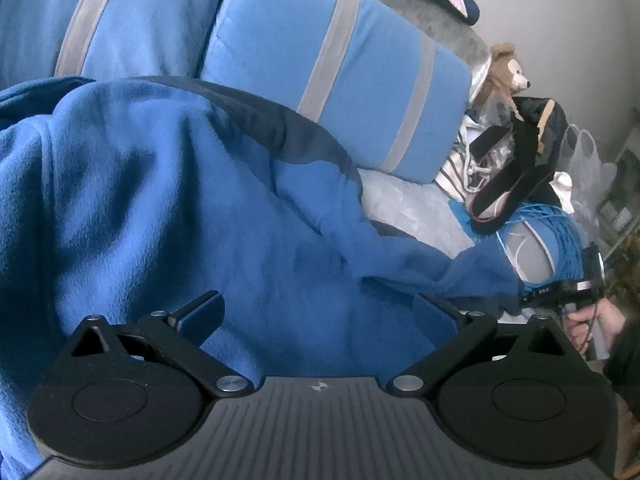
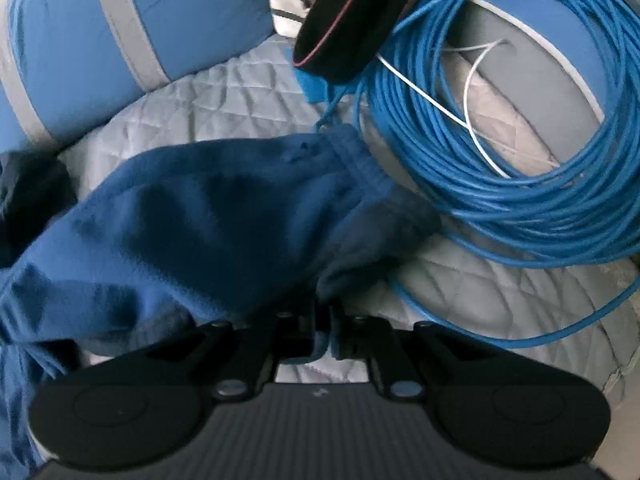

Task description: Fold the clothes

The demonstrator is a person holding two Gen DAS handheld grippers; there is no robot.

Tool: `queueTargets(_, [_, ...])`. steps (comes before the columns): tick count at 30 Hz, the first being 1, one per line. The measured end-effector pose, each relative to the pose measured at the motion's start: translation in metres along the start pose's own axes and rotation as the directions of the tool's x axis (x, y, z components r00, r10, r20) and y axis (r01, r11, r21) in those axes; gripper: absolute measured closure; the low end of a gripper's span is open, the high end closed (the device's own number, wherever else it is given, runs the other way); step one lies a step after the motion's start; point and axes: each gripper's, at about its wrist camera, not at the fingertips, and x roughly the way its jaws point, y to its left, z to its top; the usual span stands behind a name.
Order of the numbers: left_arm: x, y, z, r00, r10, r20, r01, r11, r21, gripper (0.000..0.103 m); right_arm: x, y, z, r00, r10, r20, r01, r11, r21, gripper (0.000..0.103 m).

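A blue fleece garment (image 1: pixel 160 208) lies crumpled over the bed and fills most of the left wrist view. My left gripper (image 1: pixel 320 312) stands open just above it, its fingers spread wide with fleece below and between them, not pinched. In the right wrist view a sleeve or hem of the same garment (image 2: pixel 208 208), with a ribbed cuff edge, stretches away to the left. My right gripper (image 2: pixel 323 320) is shut on a fold of that fabric, pointing steeply down at the quilted bed cover (image 2: pixel 224 100). A person's hand (image 1: pixel 592 320) shows at the right edge of the left wrist view.
Blue pillows with grey stripes (image 1: pixel 340 72) lie behind the garment. A coil of blue cable (image 2: pixel 500 152) sits right beside the held cuff, with a black shoe (image 2: pixel 352 20) above it. A teddy bear (image 1: pixel 510 68), bags and clutter stand at the far right.
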Motion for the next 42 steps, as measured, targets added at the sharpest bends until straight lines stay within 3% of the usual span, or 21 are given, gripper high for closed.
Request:
queueTargets(2, [0.001, 0.001, 0.0, 1.0, -0.001, -0.006, 0.001, 1.0, -0.006, 0.0, -0.001, 0.002, 0.001, 1.0, -0.014, -0.005, 0.014, 1.0, -0.011, 0.084])
queueTargets(3, [0.001, 0.001, 0.0, 1.0, -0.002, -0.008, 0.002, 1.0, -0.009, 0.0, -0.002, 0.003, 0.002, 1.0, -0.025, -0.011, 0.024, 1.0, -0.018, 0.068])
queueTargets(5, [0.001, 0.001, 0.0, 1.0, -0.006, -0.01, 0.006, 1.0, -0.013, 0.0, -0.002, 0.004, 0.005, 0.998, -0.054, -0.028, 0.053, 0.998, -0.039, 0.053])
queueTargets(7, [0.001, 0.001, -0.001, 1.0, -0.007, -0.011, 0.007, 1.0, -0.015, 0.0, -0.007, 0.005, 0.007, 0.996, -0.081, -0.023, 0.079, 0.995, -0.057, 0.031])
queueTargets(9, [0.0, 0.002, -0.001, 1.0, -0.006, -0.012, 0.006, 1.0, -0.016, 0.0, -0.016, 0.004, 0.01, 0.994, -0.112, -0.012, 0.111, 0.992, -0.053, 0.021])
queueTargets(13, [0.001, 0.002, -0.001, 1.0, -0.014, -0.023, 0.013, 0.999, -0.029, 0.0, -0.036, 0.003, 0.026, 0.994, -0.087, 0.064, 0.088, 0.996, -0.016, 0.021])
queueTargets(16, [0.002, 0.0, -0.002, 0.999, -0.02, -0.029, 0.019, 0.999, -0.027, 0.0, -0.044, 0.006, 0.042, 0.992, -0.041, 0.116, 0.039, 0.999, 0.015, 0.021])
queueTargets(20, [0.004, -0.002, -0.003, 0.999, 0.002, -0.032, -0.003, 1.0, -0.006, 0.0, -0.032, 0.016, 0.063, 0.992, 0.005, 0.125, -0.013, 0.998, 0.063, 0.021])
queueTargets(29, [0.008, 0.002, -0.002, 0.999, 0.008, -0.047, -0.008, 1.0, -0.002, 0.0, 0.033, 0.004, 0.084, 0.996, -0.053, 0.069, 0.032, 0.958, 0.286, 0.025])
queueTargets(30, [0.009, 0.002, -0.002, 0.999, 0.011, -0.048, -0.011, 1.0, 0.003, 0.0, 0.04, 0.002, 0.083, 0.996, -0.057, 0.065, 0.034, 0.953, 0.3, 0.029])
queueTargets(31, [0.01, 0.002, -0.002, 0.999, 0.015, -0.048, -0.015, 1.0, 0.009, 0.0, 0.047, 0.001, 0.082, 0.996, -0.06, 0.062, 0.037, 0.948, 0.315, 0.046])
queueTargets(37, [0.013, 0.002, -0.005, 0.998, 0.017, -0.063, -0.016, 1.0, 0.017, 0.0, 0.055, -0.001, 0.074, 0.984, -0.134, 0.117, 0.101, 0.962, 0.254, 0.084])
queueTargets(42, [0.014, -0.002, -0.006, 0.998, 0.02, -0.061, -0.017, 0.999, 0.044, 0.0, 0.043, -0.007, 0.072, 0.98, -0.115, 0.165, 0.072, 0.966, 0.246, 0.092])
